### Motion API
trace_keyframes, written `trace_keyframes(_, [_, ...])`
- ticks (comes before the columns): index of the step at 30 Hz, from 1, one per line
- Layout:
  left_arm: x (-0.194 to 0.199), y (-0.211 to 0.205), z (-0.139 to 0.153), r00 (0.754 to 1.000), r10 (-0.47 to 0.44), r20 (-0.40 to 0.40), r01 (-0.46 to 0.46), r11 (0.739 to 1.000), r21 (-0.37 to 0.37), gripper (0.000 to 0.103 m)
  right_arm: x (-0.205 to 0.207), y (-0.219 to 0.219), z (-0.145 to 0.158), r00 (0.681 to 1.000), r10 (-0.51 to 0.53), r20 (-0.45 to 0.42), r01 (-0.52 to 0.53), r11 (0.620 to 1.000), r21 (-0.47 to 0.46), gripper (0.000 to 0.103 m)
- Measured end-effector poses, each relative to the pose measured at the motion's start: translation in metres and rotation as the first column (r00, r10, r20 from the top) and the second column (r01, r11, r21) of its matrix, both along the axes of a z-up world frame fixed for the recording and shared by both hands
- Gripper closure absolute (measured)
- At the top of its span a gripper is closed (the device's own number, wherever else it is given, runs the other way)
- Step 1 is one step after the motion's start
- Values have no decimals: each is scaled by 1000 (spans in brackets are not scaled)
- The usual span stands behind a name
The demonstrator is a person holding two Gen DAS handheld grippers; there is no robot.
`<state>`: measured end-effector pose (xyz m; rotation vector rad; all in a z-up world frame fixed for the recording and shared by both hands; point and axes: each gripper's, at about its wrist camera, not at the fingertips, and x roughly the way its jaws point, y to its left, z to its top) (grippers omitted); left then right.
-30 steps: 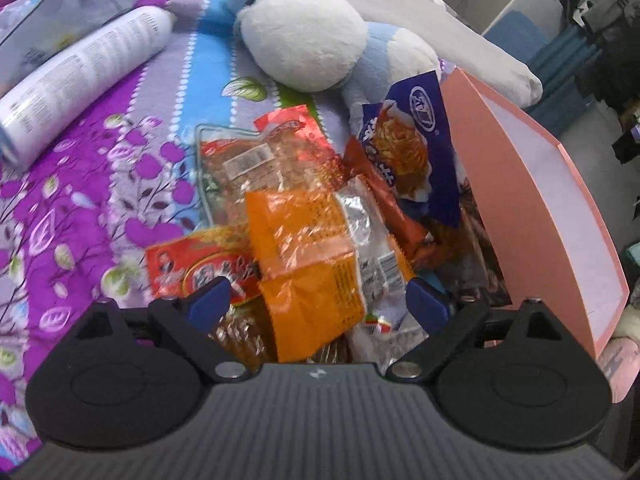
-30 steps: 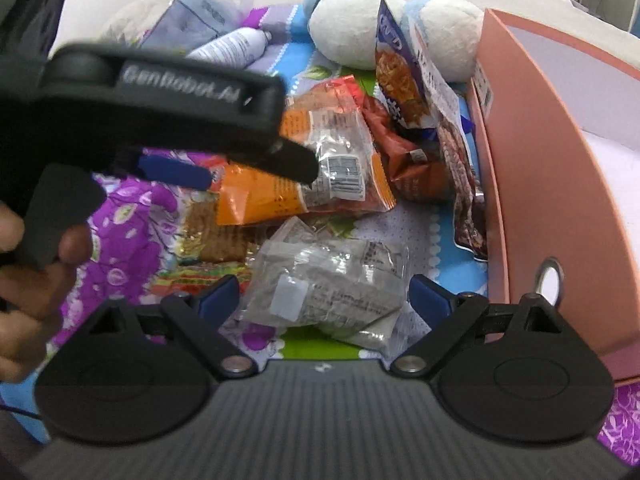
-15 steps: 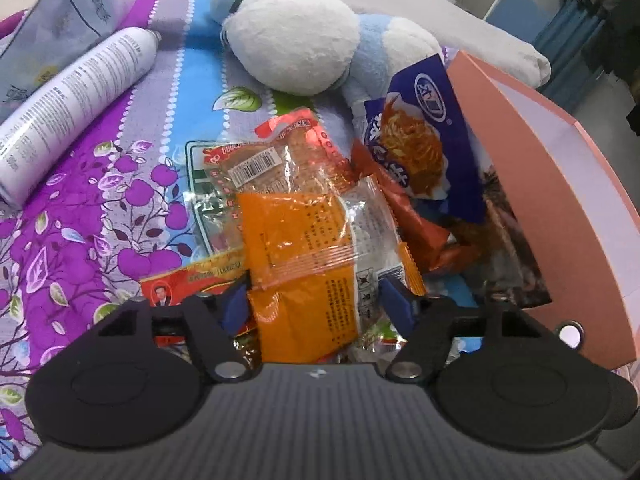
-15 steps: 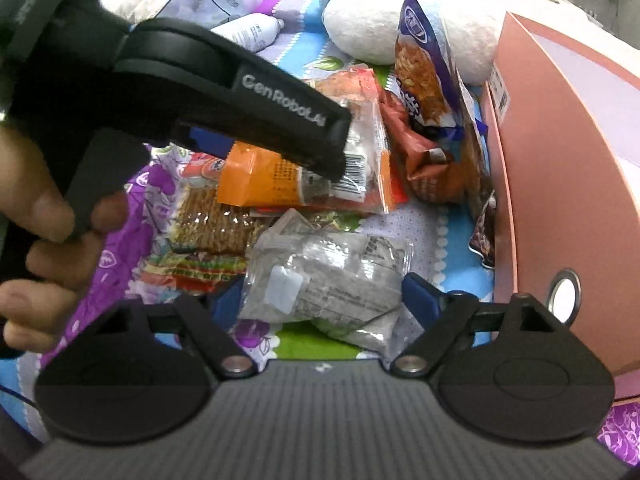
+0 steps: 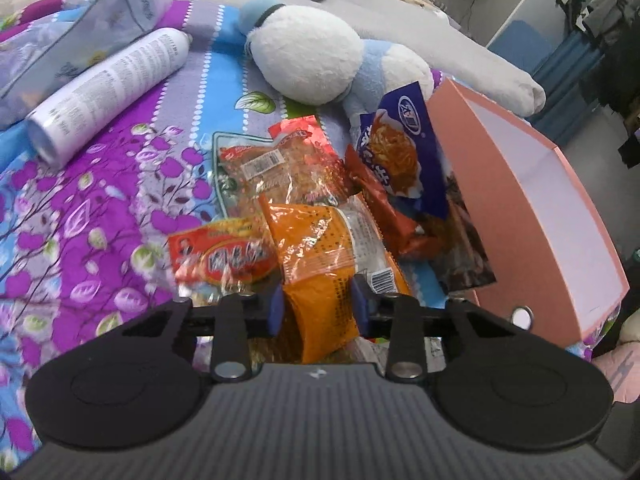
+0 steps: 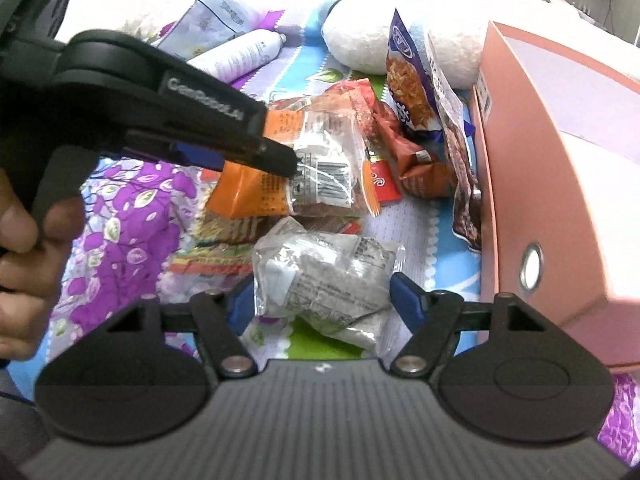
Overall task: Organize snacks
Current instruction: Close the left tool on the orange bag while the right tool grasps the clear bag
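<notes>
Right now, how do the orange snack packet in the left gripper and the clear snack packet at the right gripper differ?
The orange snack packet is mostly opaque orange; the clear snack packet is see-through and crinkled with grey print. The left gripper pinches the orange one; the right gripper brackets the clear one, contact unclear. Both are sealed plastic packets beside the pink box.

Snack pile beside pink box (image 5: pixel 532 184) — box open, lying on its side.
Orange packet (image 5: pixel 320 256) sits on top of the pile, barcode end toward the box; red packet (image 5: pixel 222 256) touches its left edge. Clear crinkled packet (image 6: pixel 324 276) lies apart on the sheet. Purple noodle bag (image 5: pixel 404 152) stands tilted against the box wall — brown-red wrappers (image 6: pixel 416 156) at its base, clear-red packet (image 5: pixel 280 168) behind the orange one.
</notes>
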<state>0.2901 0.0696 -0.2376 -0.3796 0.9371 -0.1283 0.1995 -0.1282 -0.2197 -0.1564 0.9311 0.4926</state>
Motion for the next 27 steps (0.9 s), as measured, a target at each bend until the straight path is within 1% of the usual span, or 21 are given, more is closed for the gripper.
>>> trace_keyframes(3, [-18,1,5,1000,22,-3,-22,1000,2,73,-6,-5,5,1000,-2,-2,2,1000,4,31])
trace_keyframes(5, [-31,3,8,999,38,-6,-38,999,2,76,-11,-4,5,1000,0,-3,0,1000,8,32])
trace_keyframes(8, [-51,3,10,998,66,-5,-66,997,33,78,-21,-6,6,1000,16,-4,-15,1000,16,32])
trace_keyframes(9, [-60,3,10,997,81,-7,-80,996,28,79,-23,-9,7,1000,21,-7,-21,1000,18,33])
trace_keyframes(10, [-66,4,10,996,90,-10,-89,996,19,79,-25,-10,8,1000,27,-10,-26,1000,17,35])
trace_keyframes(11, [-73,4,10,995,97,-13,-97,995,15,80,-28,-12,9,999,35,-7,-35,999,17,54])
trace_keyframes(12, [-80,3,10,994,108,-15,-108,994,20,80,-30,-12,10,999,43,-4,-43,999,16,59])
trace_keyframes(14, [-93,2,9,991,136,-17,-136,990,23,82,-34,-15,11,999,45,-14,-44,999,15,59])
trace_keyframes(16, [-106,2,10,985,168,-24,-168,986,9,82,-37,-17,6,998,57,-18,-57,998,16,60])
trace_keyframes(19, [-122,1,15,978,208,-26,-208,978,13,83,-45,-19,-1,998,62,6,-62,998,5,60])
trace_keyframes(20, [-127,0,18,976,218,-26,-218,976,19,84,-47,-19,-1,998,63,13,-63,998,4,63])
trace_keyframes(21, [-132,-1,22,974,226,-21,-226,974,27,85,-48,-20,0,998,61,19,-62,998,6,68])
trace_keyframes(23, [-139,-3,31,971,238,-10,-237,970,46,86,-50,-21,4,998,58,37,-58,998,8,73])
trace_keyframes(25, [-143,-4,39,968,251,-4,-250,967,54,87,-48,-24,9,998,46,43,-46,999,16,76])
trace_keyframes(27, [-147,-5,46,965,260,5,-260,964,62,89,-44,-28,14,999,30,32,-32,999,43,78])
